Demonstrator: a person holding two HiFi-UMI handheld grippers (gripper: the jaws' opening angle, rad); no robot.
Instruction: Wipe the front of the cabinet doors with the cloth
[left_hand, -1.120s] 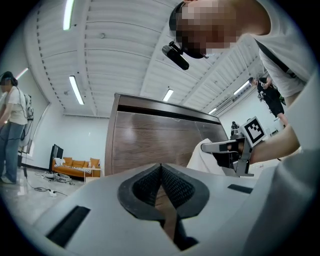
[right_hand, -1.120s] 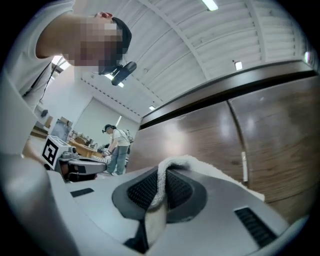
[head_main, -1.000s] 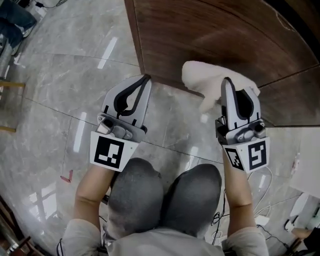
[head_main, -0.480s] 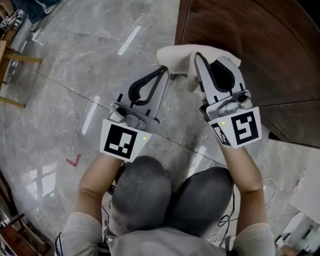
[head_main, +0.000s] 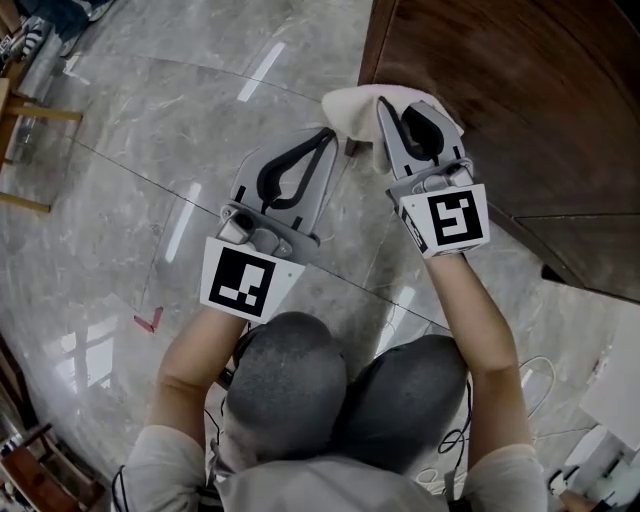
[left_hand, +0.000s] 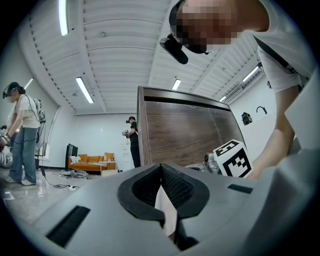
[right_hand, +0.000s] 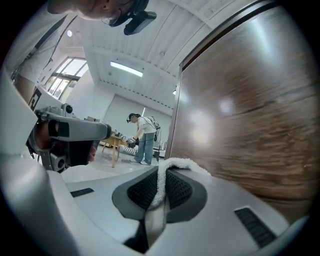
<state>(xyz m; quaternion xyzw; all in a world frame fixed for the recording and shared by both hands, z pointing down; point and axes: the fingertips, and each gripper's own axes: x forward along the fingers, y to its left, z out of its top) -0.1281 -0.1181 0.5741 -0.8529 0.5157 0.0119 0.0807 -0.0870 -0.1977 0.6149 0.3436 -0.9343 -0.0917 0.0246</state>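
My right gripper (head_main: 388, 108) is clenched on the white cloth (head_main: 347, 101), which is bunched against the cabinet door's (head_main: 520, 100) left edge, while my left gripper (head_main: 331, 136), jaws closed together, sits just beside the cloth over open floor (head_main: 150, 120).

- The left gripper (head_main: 328, 137) is held forward on a bare forearm (head_main: 190, 365), with its jaws brought together at the tips.
- The right gripper (head_main: 382, 106) is held just beside it and slightly further ahead.
- The right jaws are clamped on the cloth (right_hand: 181, 162), which is pinched between the pads and folded over the fingertips.
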